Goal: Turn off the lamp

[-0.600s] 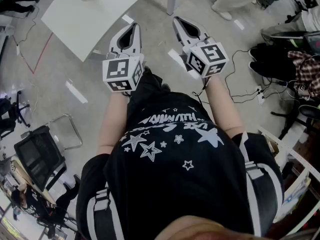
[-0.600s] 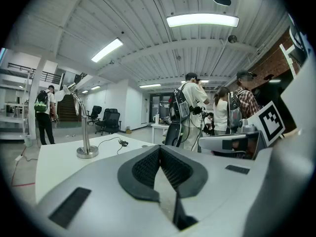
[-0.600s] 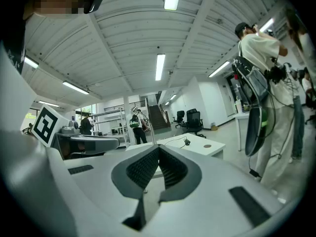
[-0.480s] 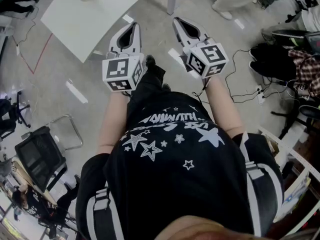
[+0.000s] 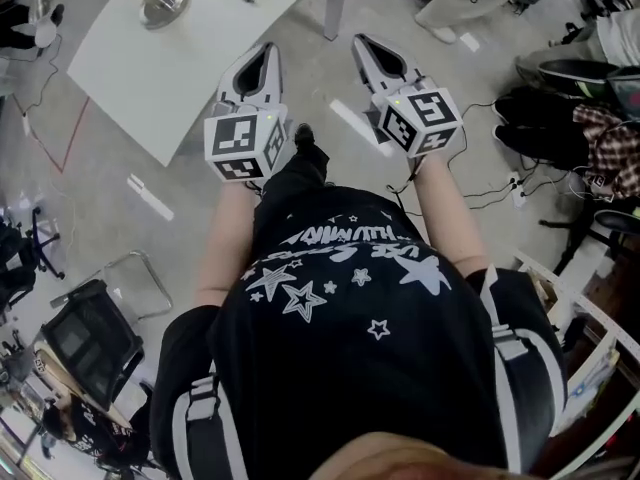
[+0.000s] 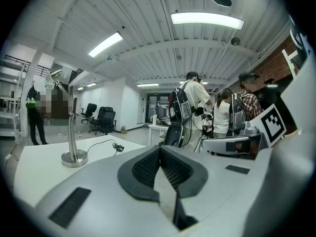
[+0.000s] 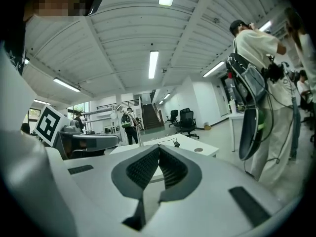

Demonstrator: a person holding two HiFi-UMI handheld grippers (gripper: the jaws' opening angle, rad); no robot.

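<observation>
At the worktop's far left edge stands the one desk lamp; the head view shows its round base and slanting arm, but its head is hard to make out near the picture's top left, and no view tells whether it is lit; in the left gripper view the lamp stands upright on the worktop, well apart from the gripper. One thin black cable lies loose on the worktop just right of the base. Earlier the base was cut off by the top edge of the head view; now all of it and more of the worktop show.

The left gripper is clenched on nothing, its ribbed pads meeting at the tips, level with the worktop's near corner; the hand under its marker cube is hidden. The right gripper is likewise clenched and empty, held over bare floor right of the worktop, beside the other as before. That makes two grippers, one lamp, one cable and one worktop. At the right, several bystanders stand with their lower halves hidden.
</observation>
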